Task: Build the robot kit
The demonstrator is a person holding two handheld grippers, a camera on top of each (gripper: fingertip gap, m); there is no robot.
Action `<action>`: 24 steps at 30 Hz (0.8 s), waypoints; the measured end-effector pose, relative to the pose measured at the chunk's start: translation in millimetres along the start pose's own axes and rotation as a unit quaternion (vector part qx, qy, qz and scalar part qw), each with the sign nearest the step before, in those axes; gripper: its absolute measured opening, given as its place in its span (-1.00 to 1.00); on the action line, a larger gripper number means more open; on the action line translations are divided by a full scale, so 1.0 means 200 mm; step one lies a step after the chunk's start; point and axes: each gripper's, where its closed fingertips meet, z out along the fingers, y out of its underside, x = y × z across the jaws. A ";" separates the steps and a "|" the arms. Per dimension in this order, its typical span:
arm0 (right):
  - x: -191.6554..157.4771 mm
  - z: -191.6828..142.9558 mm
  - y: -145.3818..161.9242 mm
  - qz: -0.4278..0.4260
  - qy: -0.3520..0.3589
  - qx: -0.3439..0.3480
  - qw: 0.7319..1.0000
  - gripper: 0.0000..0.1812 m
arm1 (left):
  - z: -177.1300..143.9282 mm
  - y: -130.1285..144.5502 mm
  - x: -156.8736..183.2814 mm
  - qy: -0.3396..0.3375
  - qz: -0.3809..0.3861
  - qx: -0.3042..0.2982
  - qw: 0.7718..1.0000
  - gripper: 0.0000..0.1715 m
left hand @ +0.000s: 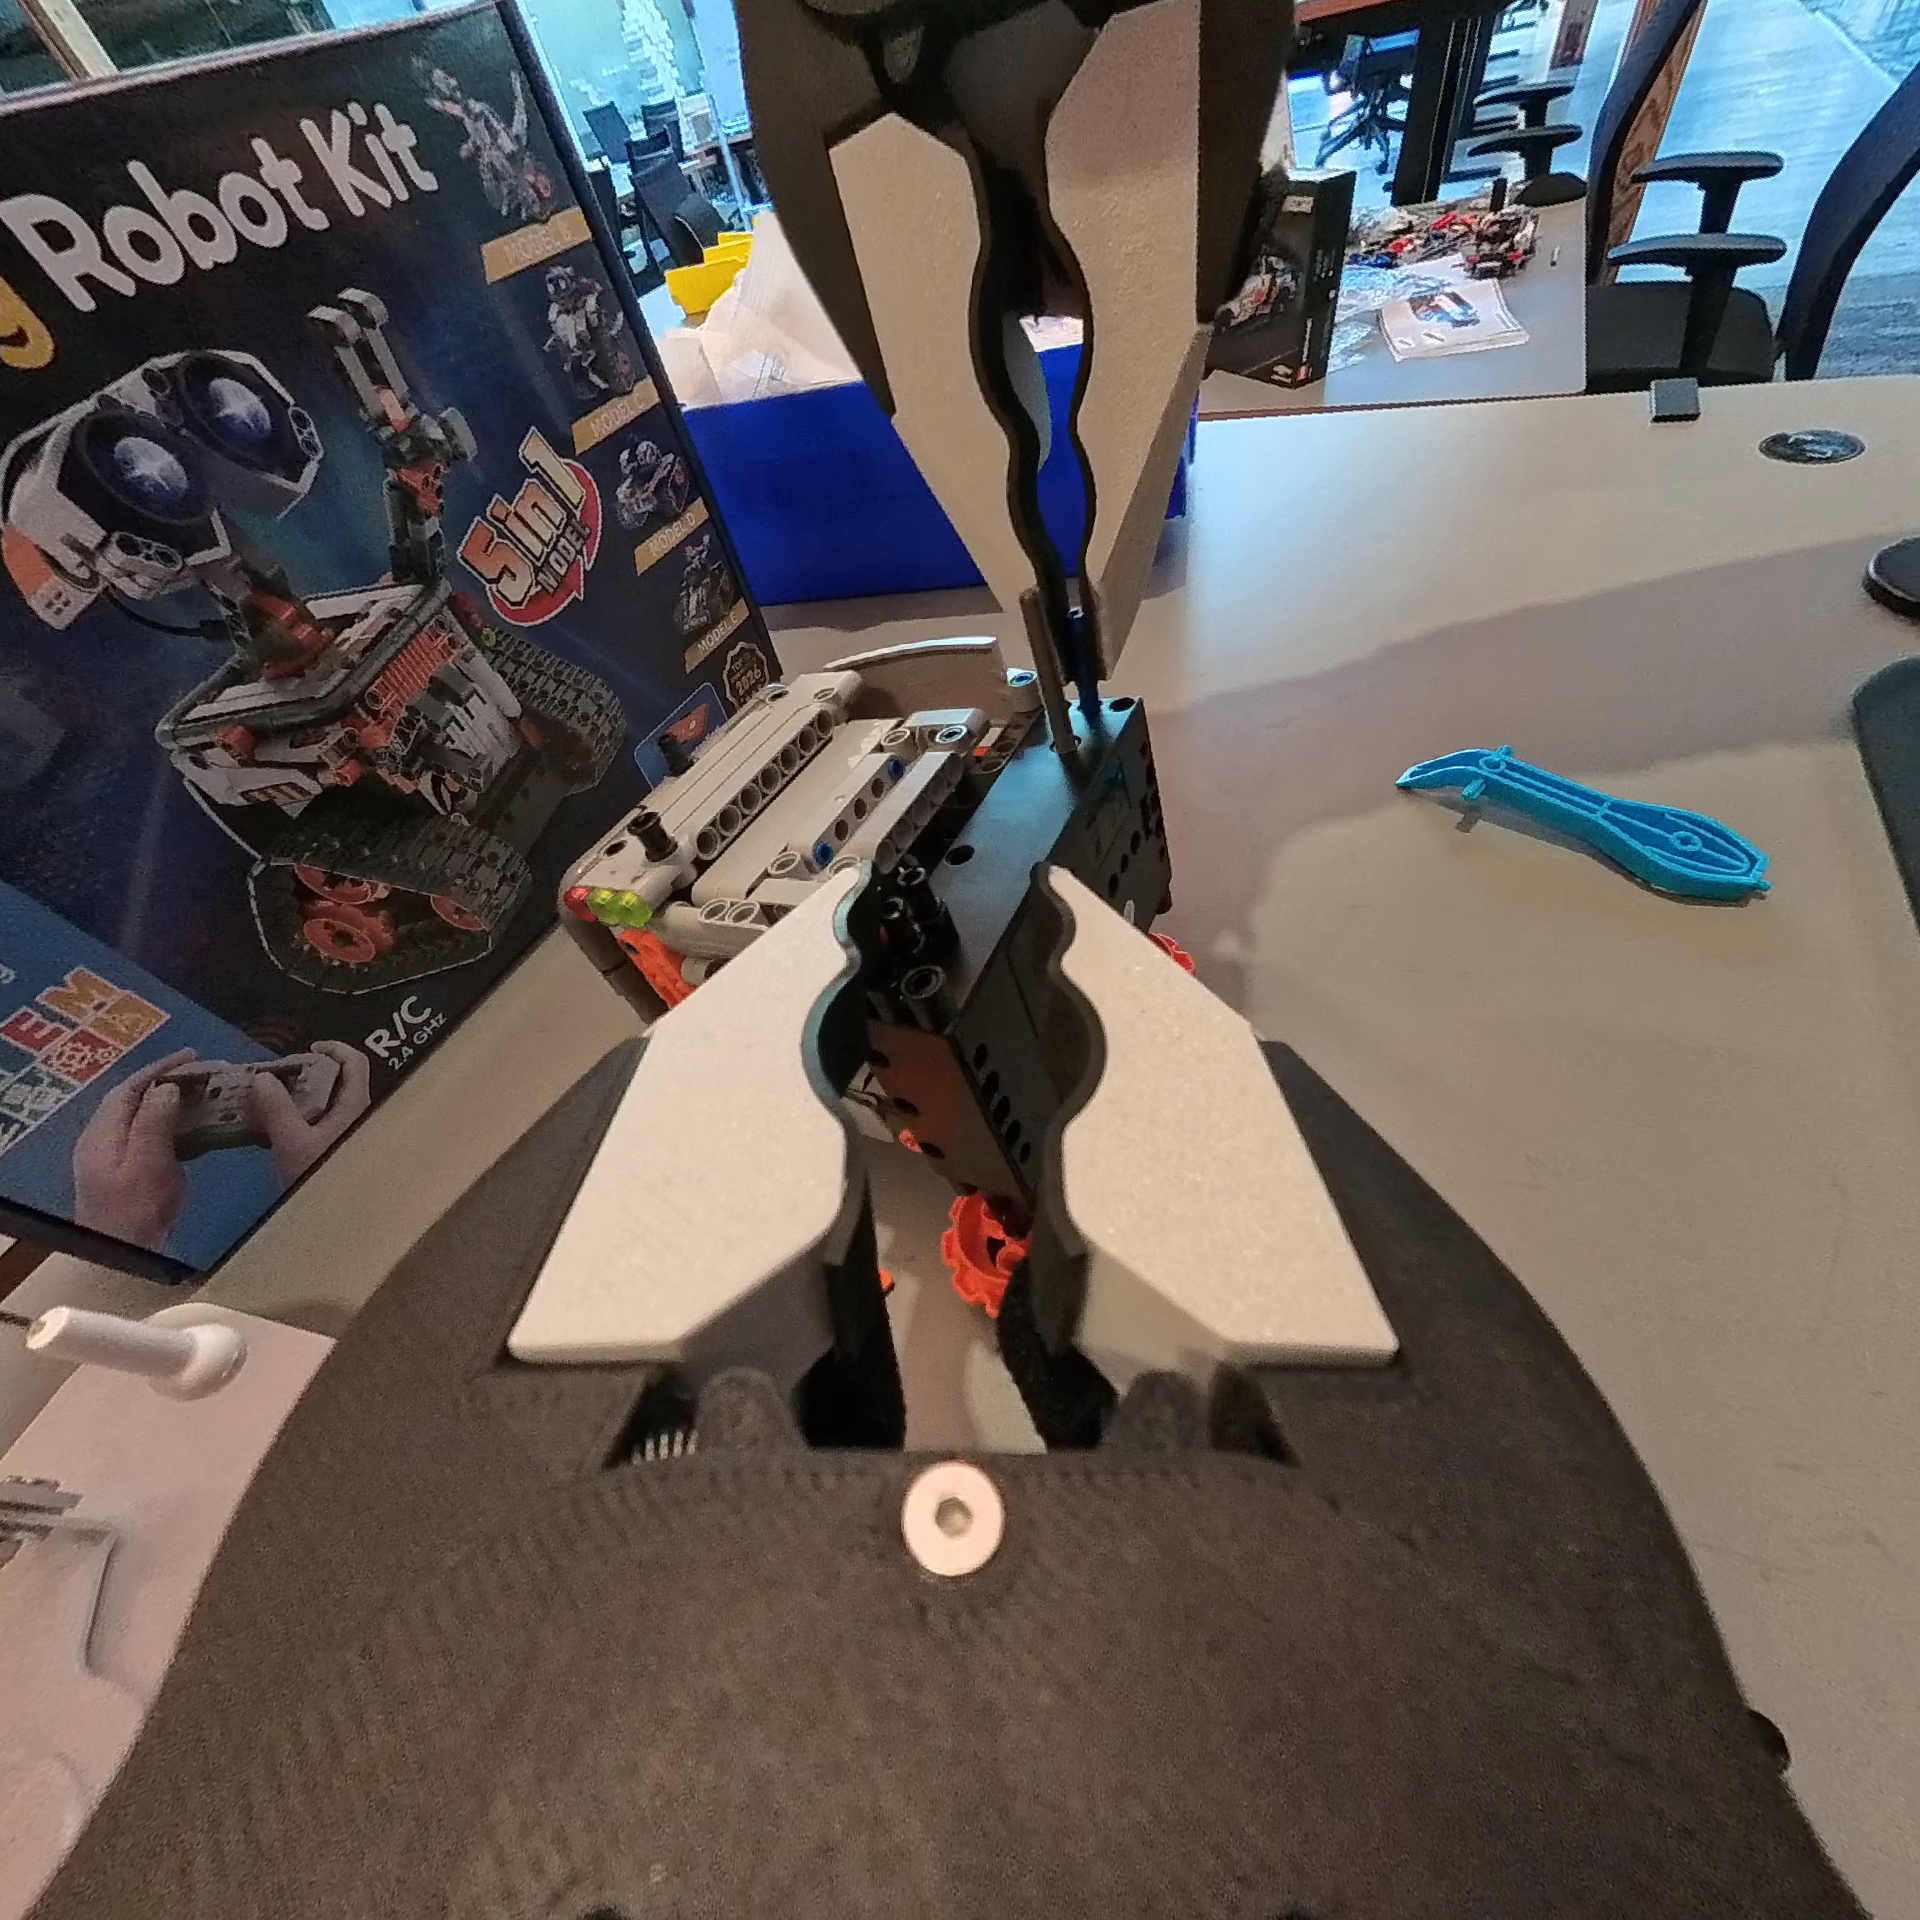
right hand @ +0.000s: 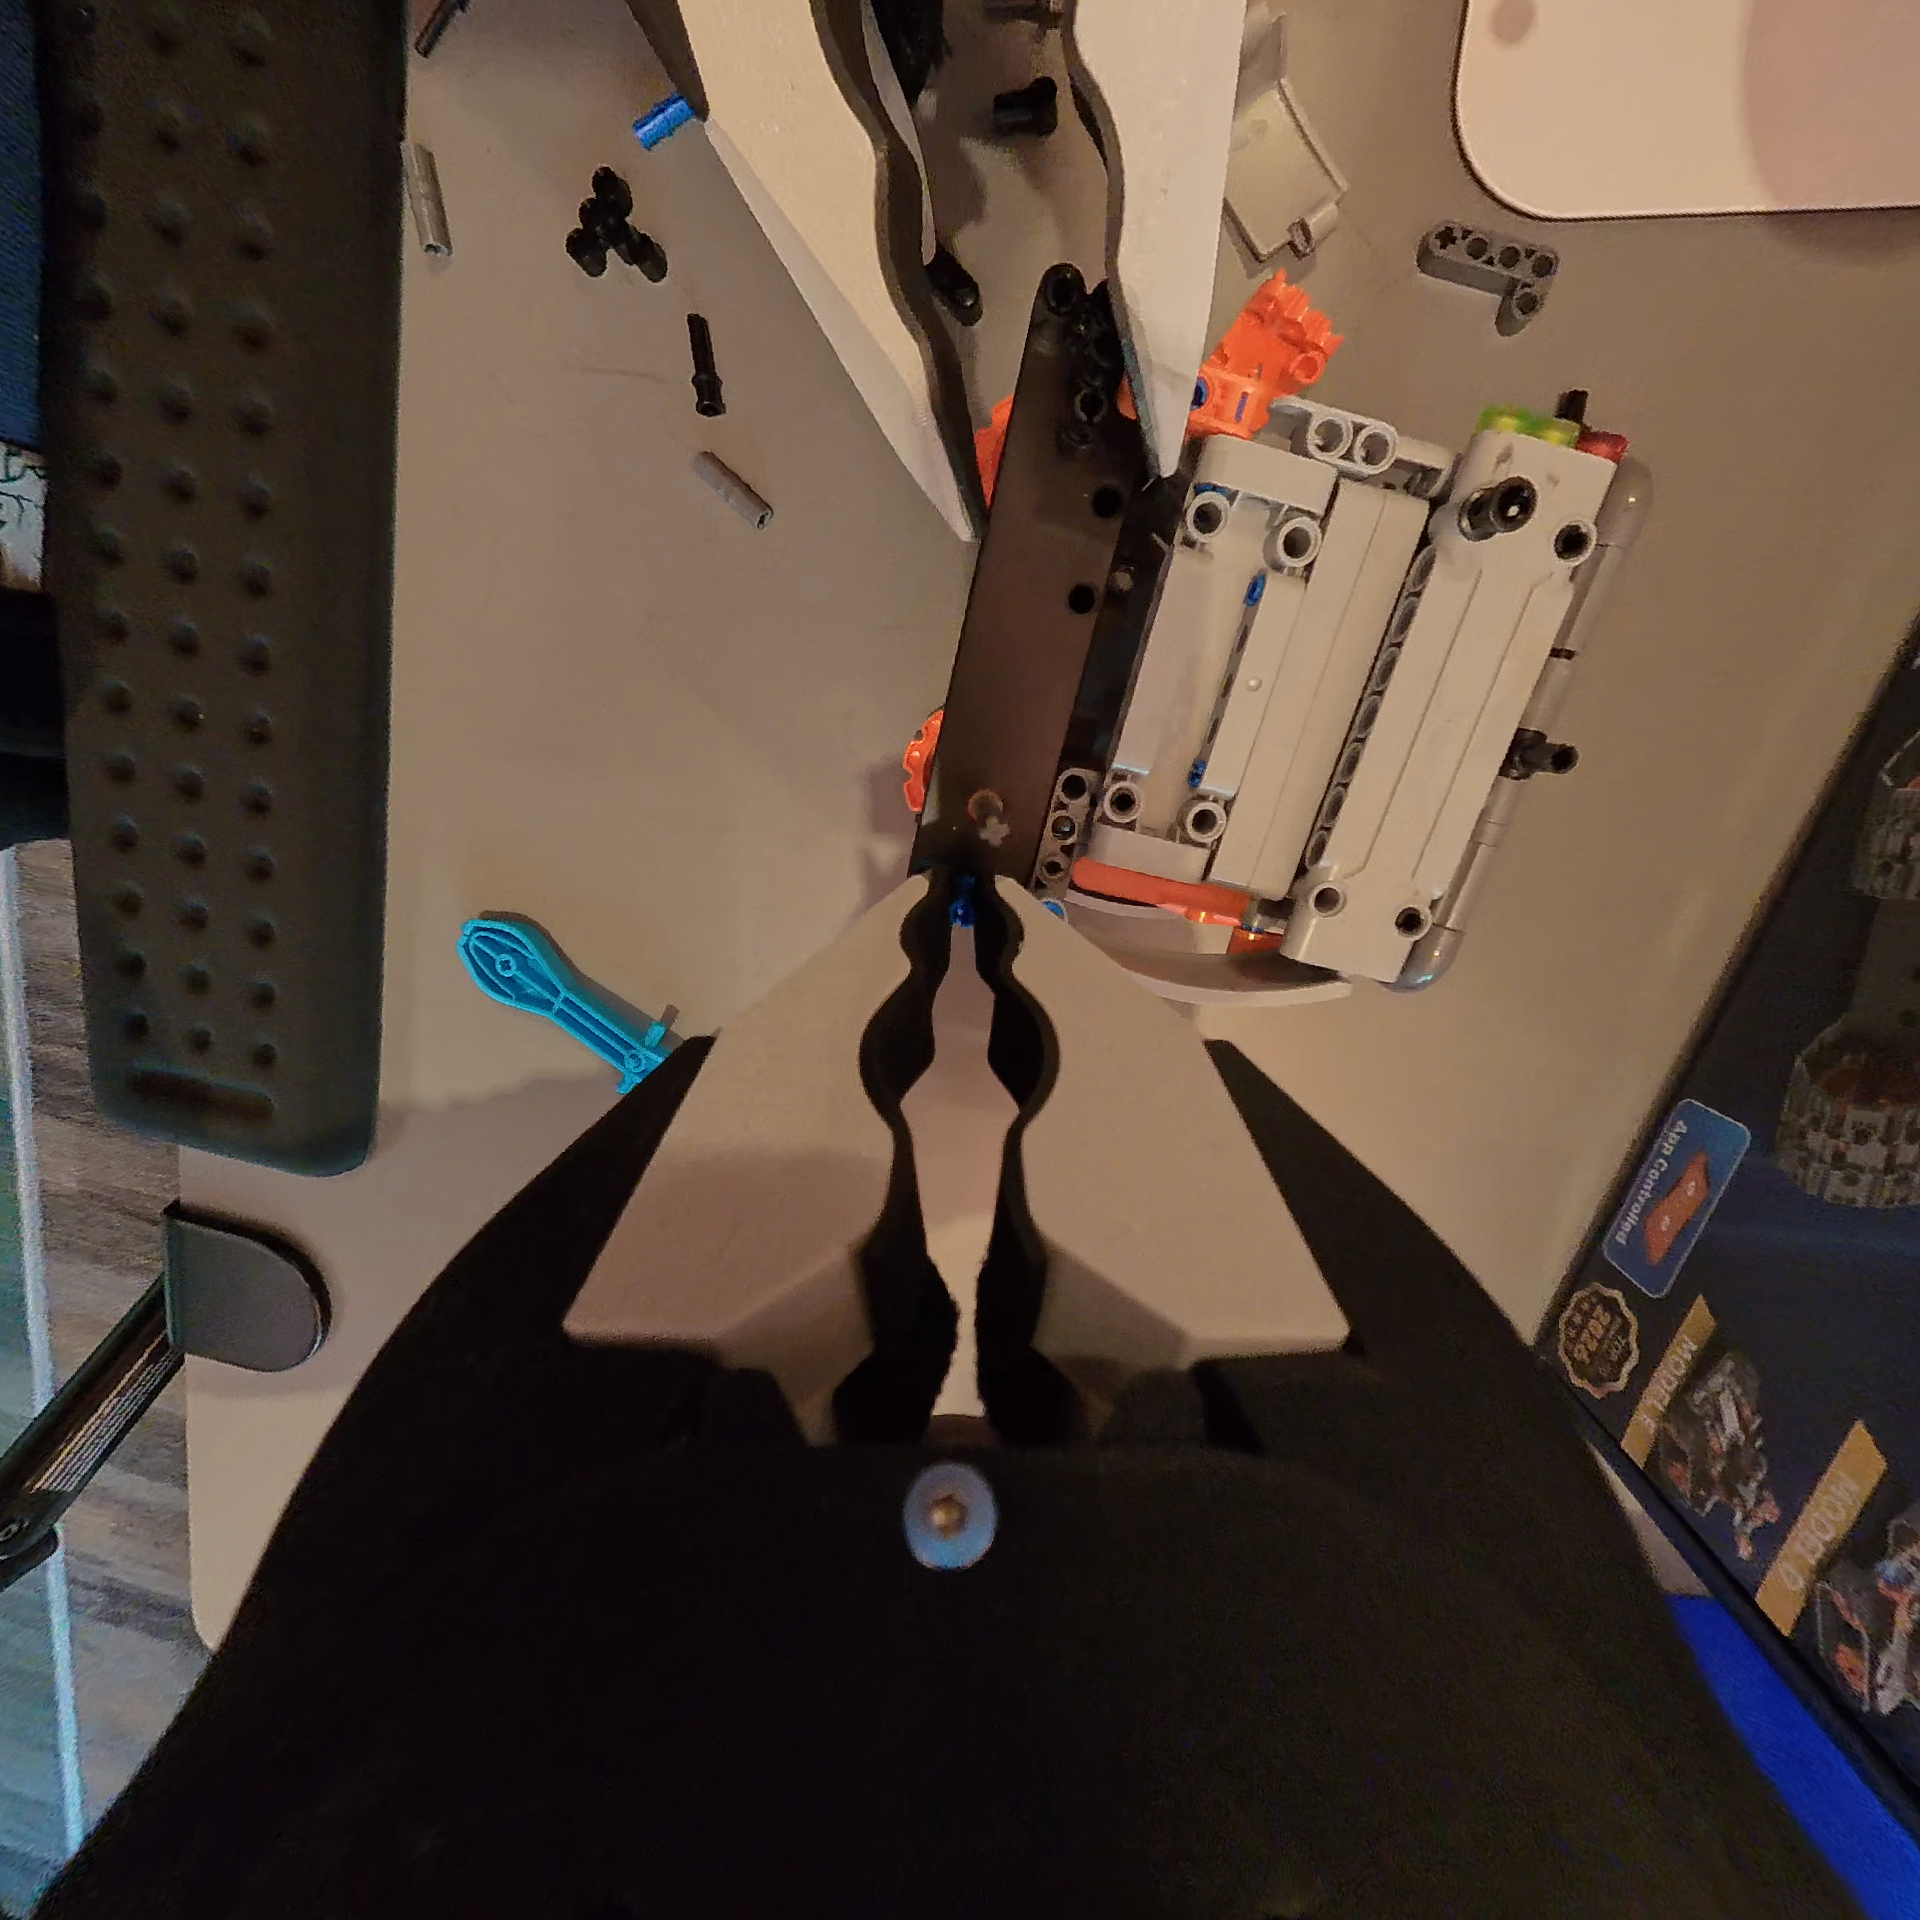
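Note:
A partly built grey, black and orange brick model lies on the beige desk; it also shows in the right wrist view. My left gripper is shut on the model's long black block, one finger on each side, as the right wrist view also shows. My right gripper comes down from above and is shut on a small blue pin at the far end of the black block. A thin grey axle stands in the block beside the pin.
The robot kit box stands left of the model. Behind is a blue bin. A light-blue plastic tool lies right of it. Loose black and grey pins, a grey angled beam and a black studded pad lie around. The left gripper's tips are roughly 7 cm from the right gripper's.

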 end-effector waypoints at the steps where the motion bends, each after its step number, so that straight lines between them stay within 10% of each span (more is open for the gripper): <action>1: 0.00 0.00 0.00 0.001 -0.005 0.001 1.000 -0.98 | 0.00 0.00 0.00 0.000 0.000 0.000 1.000 -0.69; 24: 0.02 0.00 -0.02 0.070 0.054 0.057 0.994 -0.98 | -0.01 0.00 -0.02 0.002 -0.011 0.003 1.000 -0.68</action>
